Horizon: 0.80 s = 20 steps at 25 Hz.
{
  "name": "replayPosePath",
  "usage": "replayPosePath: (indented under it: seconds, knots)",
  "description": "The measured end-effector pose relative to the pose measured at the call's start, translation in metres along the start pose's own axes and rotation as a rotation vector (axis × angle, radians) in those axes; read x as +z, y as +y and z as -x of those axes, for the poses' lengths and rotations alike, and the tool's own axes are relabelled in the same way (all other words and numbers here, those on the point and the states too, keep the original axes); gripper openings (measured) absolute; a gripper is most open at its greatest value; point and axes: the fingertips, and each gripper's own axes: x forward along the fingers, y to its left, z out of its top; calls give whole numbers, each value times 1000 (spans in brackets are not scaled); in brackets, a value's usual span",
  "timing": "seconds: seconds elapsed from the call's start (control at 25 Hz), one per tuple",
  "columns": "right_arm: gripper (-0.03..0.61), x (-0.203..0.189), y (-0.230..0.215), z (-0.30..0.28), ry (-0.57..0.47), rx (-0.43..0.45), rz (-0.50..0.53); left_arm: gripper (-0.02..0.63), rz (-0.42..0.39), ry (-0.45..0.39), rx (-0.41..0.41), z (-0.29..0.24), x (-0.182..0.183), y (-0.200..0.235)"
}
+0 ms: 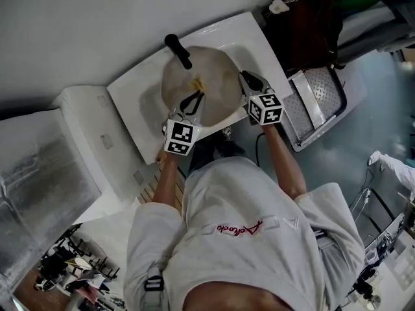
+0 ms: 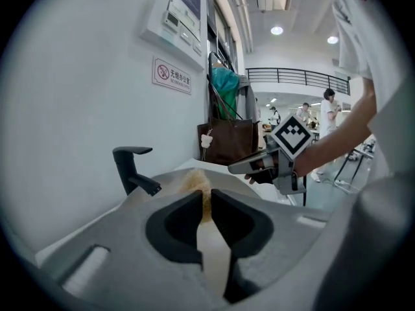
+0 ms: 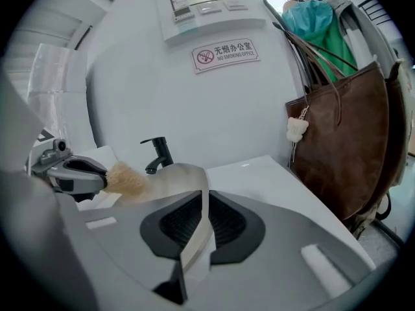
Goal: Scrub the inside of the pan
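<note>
While the pan (image 1: pixel 217 76) sat in the white sink (image 1: pixel 254 36) below the black tap (image 1: pixel 177 50) in the head view, the left gripper (image 1: pixel 194 97) reached into it and the right gripper (image 1: pixel 244 78) met its rim. Through the left gripper view, those jaws were pressed together on a tan scrubber (image 2: pixel 196 185). Through the right gripper view, the jaws pinched the pan's thin rim, with a brown bag (image 3: pixel 337 154) hanging nearby.

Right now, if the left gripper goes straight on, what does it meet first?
Probably the inside of the pan. The left gripper points into it, with its scrubber leading, but depth is unclear.
</note>
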Motion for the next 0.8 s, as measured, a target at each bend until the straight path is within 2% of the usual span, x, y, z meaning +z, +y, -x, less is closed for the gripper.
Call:
replayPosePath:
  seconds: [0.12, 0.4, 0.64, 0.8]
  knots:
    - [6, 8, 6, 10, -29, 10, 1, 43, 42, -57, 47, 8, 12, 5]
    - [6, 34, 27, 36, -118, 56, 10, 41, 196, -215, 180, 38, 40, 19]
    - [6, 42, 41, 54, -160, 111, -10, 41, 253, -248, 260, 57, 39, 19]
    - [6, 46, 44, 67, -179, 116, -2, 41, 249, -250, 281, 63, 37, 16]
